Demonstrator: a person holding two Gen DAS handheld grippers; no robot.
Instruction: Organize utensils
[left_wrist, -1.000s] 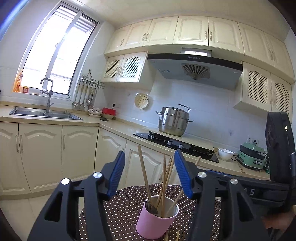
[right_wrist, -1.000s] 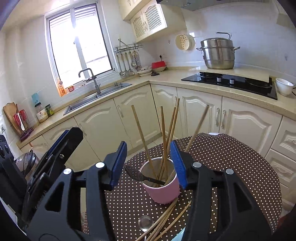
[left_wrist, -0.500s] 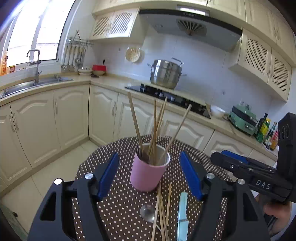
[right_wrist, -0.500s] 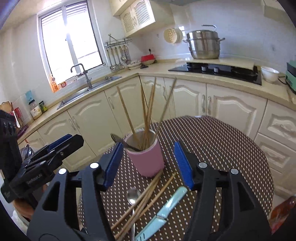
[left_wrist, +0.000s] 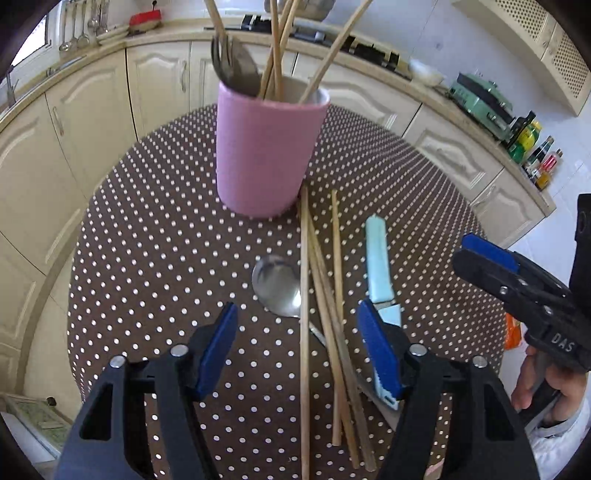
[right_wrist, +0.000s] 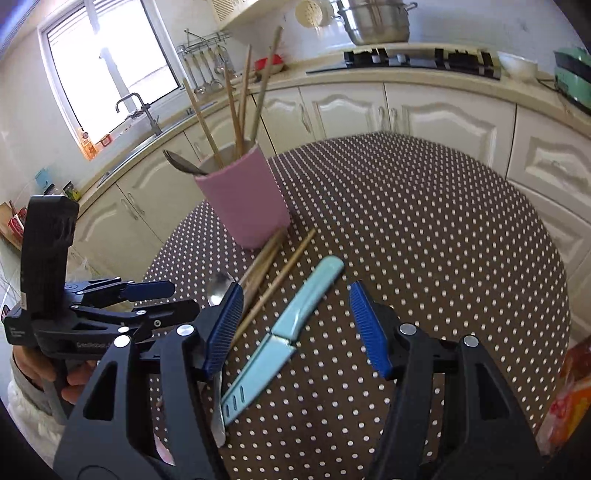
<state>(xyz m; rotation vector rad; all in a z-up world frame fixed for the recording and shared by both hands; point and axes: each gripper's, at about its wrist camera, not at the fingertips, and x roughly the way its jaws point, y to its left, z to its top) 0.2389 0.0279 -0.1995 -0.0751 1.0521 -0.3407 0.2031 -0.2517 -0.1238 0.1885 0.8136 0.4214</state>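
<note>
- Both have dipped toward the worktop (left_wrist: 147, 258): left hand-held gripper (left_wrist: 297, 354) closing, astride the loose chopsticks (left_wrist: 332, 332); right hand-held gripper (right_wrist: 295, 328) open around the knife (right_wrist: 288, 325).
- Pink cup (left_wrist: 266, 147) stands just behind; pickups look imminent.

Table (left_wrist: 155, 236): cup (left_wrist: 266, 147) at far middle, holding upright chopsticks (left_wrist: 275, 44) and a fork (left_wrist: 221, 59). Near side of cup: loose chopsticks (left_wrist: 304, 295) lying flat, far tips just beside its base. Spoon (left_wrist: 277, 284) to their left; knife (left_wrist: 380, 273) to their right.
</note>
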